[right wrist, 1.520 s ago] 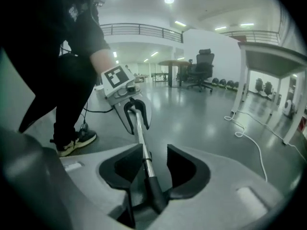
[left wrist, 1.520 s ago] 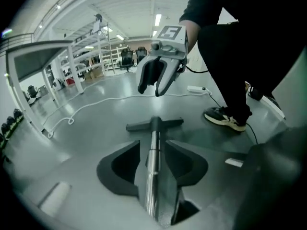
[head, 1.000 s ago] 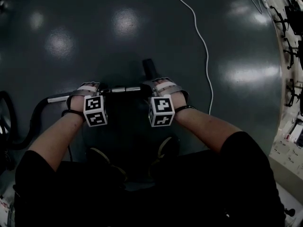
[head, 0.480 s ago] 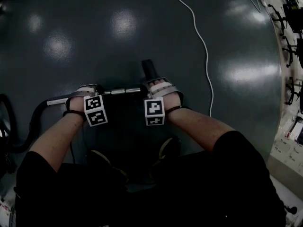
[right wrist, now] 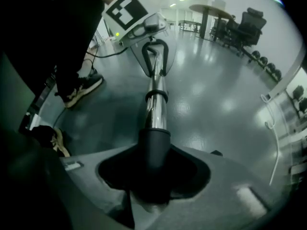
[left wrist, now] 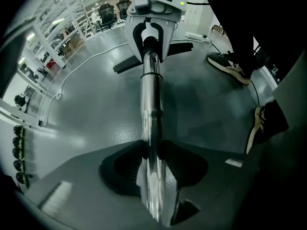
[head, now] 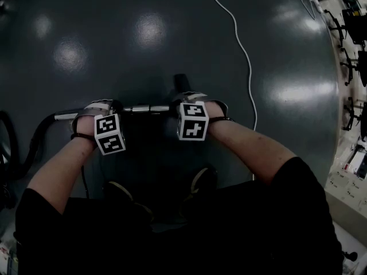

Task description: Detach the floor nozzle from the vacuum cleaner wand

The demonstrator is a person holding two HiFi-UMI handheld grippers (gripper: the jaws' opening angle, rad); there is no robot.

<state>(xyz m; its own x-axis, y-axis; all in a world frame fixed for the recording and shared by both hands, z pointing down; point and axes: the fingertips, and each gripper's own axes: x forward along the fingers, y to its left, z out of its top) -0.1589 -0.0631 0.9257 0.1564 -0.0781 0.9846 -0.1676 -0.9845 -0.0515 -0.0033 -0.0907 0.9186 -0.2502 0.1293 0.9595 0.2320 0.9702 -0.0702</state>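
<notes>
The chrome vacuum wand (head: 146, 109) lies level above the dark floor, held between my two hands. My left gripper (left wrist: 152, 147) is closing, and its jaws press on the chrome tube (left wrist: 151, 95) from both sides. My right gripper (right wrist: 153, 152) is closing on the black neck collar (right wrist: 153, 145) at the nozzle end of the wand. The black floor nozzle (left wrist: 125, 63) spreads out beyond the right gripper (left wrist: 148, 13). In the head view part of the nozzle (head: 181, 82) shows above the right gripper (head: 192, 110). The left gripper (head: 103, 119) sits to its left.
A black hose (head: 31, 148) curves off the wand's left end. A white cable (head: 243, 50) snakes across the floor to the upper right. The person's shoes (head: 200, 179) stand just below the wand. Shelving (head: 350, 39) lines the right edge.
Both hands and the wand have shifted slightly up the picture. The right gripper's marker cube has rolled and moved up. The left cube has slid a little to the left.
</notes>
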